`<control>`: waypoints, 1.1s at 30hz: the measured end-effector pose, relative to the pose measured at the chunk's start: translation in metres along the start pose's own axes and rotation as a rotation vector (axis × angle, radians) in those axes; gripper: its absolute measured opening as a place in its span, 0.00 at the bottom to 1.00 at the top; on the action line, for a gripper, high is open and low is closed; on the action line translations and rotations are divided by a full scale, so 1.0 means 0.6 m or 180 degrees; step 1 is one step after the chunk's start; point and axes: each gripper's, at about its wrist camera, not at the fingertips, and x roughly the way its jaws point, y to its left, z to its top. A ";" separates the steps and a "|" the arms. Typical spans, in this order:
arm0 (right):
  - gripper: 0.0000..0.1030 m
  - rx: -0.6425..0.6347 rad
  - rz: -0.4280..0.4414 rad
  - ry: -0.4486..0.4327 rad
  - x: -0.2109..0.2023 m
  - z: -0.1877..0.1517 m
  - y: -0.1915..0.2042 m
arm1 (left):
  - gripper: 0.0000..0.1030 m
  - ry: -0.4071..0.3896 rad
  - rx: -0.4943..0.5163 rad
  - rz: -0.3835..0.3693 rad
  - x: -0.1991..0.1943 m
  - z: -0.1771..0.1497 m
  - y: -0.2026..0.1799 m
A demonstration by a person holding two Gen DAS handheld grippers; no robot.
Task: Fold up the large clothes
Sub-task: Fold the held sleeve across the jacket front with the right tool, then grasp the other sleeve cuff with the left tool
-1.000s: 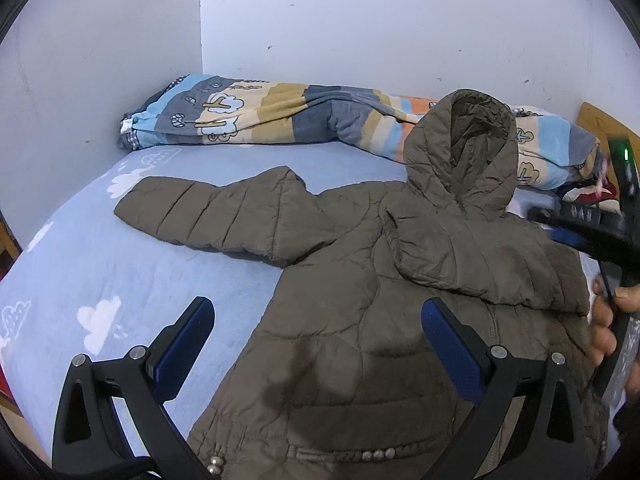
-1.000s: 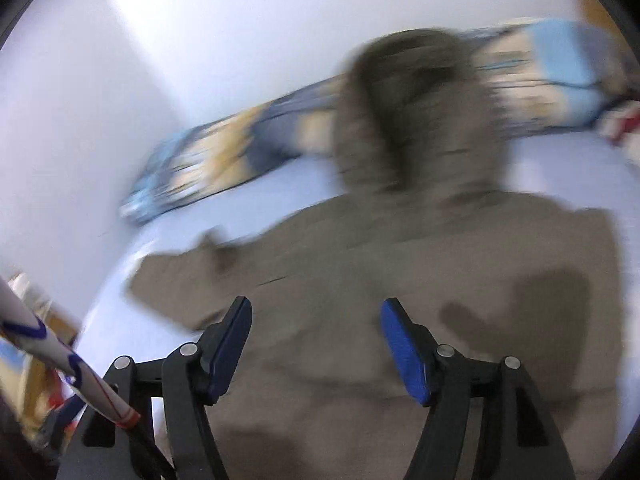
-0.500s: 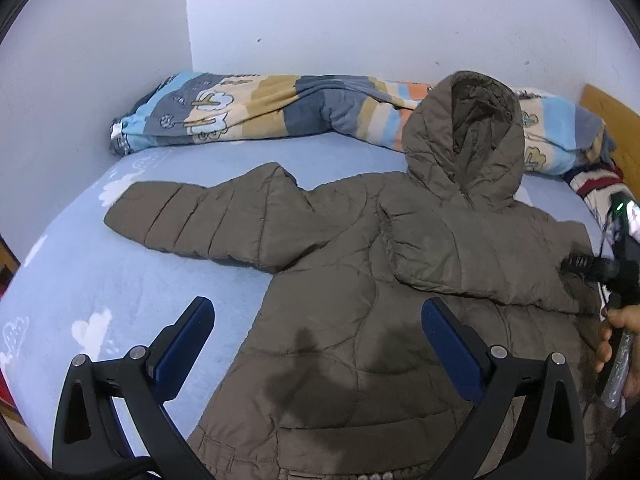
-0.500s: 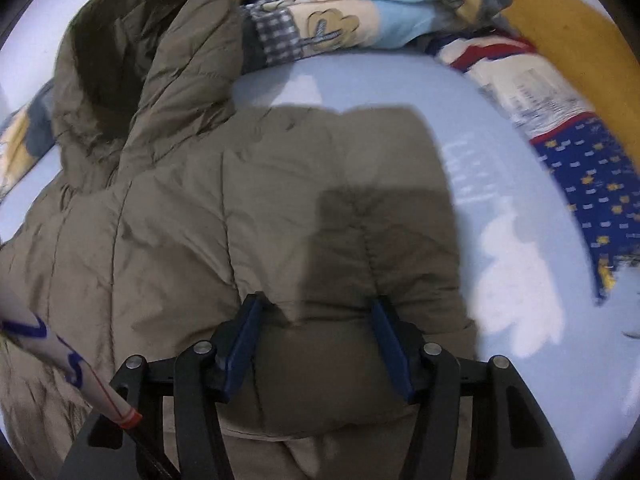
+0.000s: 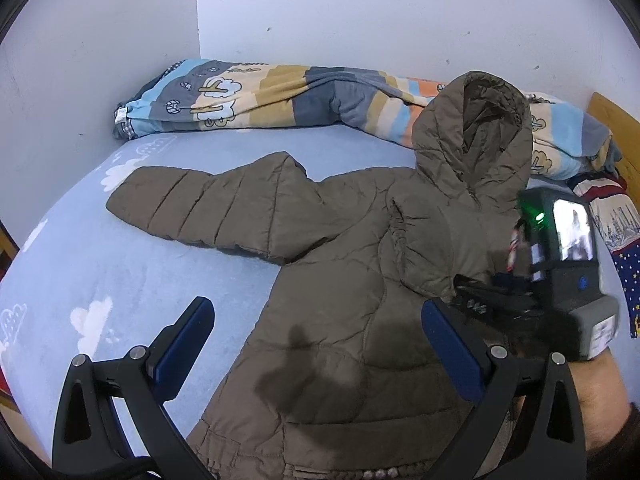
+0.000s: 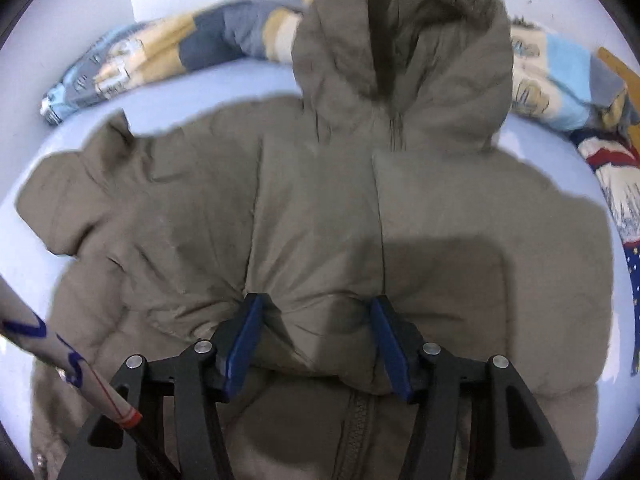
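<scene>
Olive-brown quilted hooded jacket (image 5: pixel 344 280) lies spread across the pale blue cloud-print bed sheet (image 5: pixel 80 264), its hood (image 5: pixel 472 132) propped toward the white wall (image 5: pixel 360 12) and resting against a rolled striped cartoon-print blanket (image 5: pixel 248 96). One sleeve (image 5: pixel 208 208) stretches flat out to the left in the left wrist view; the other sleeve is folded over the jacket's body.

The right hand-held gripper (image 6: pixel 316 336) is pressed down into the folded sleeve, a puffed bunch of quilted fabric sitting between its blue pads (image 6: pixel 244 340). Its jaws have just been closing and now stand part-way apart, the pads touching the bunched cloth on both sides, with creases radiating from the left pad. The zip (image 6: pixel 356 432) of the jacket shows just below this bunch.

The left hand-held gripper (image 5: pixel 316 340) hovers above the lower body of the jacket, jaws wide apart with nothing between them. In that view the person's hand (image 5: pixel 596 400) carries the right device at the right edge.
</scene>
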 end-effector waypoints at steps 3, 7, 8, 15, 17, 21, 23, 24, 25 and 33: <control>0.59 0.0022 0.0139 0.0031 -0.025 0.005 -0.013 | 1.00 -0.0001 -0.0016 -0.0011 -0.001 0.001 0.003; 0.59 0.0332 0.0197 -0.0279 -0.095 0.009 -0.093 | 1.00 -0.0016 -0.0044 -0.0025 -0.006 0.001 0.006; 0.59 0.0389 0.0025 -0.0323 -0.101 0.009 -0.116 | 1.00 -0.0023 -0.0043 -0.0019 -0.008 0.002 0.006; 0.60 0.0891 -0.0360 0.0243 -0.043 -0.056 -0.260 | 1.00 -0.0008 -0.0055 -0.0009 -0.011 0.004 0.007; 0.60 0.0800 -0.0339 0.0260 -0.045 -0.066 -0.256 | 1.00 -0.0004 -0.0052 -0.0017 -0.012 0.005 0.006; 0.60 0.0884 0.0020 0.0125 -0.121 -0.062 -0.241 | 1.00 -0.0025 0.0015 -0.0003 -0.018 0.003 0.003; 0.63 0.0873 0.0154 0.0022 -0.165 -0.067 -0.222 | 1.00 0.0003 0.0029 -0.0021 -0.016 0.001 0.003; 0.68 0.0871 0.0168 -0.0007 -0.179 -0.069 -0.214 | 1.00 0.0023 0.0031 -0.0034 -0.015 -0.001 0.002; 0.71 0.0863 0.0193 -0.0043 -0.202 -0.084 -0.200 | 1.00 0.0054 0.0039 -0.0059 -0.012 -0.004 0.001; 0.72 0.0810 0.0378 0.0157 -0.232 -0.183 -0.125 | 1.00 0.0603 0.0199 -0.0373 0.032 -0.055 -0.029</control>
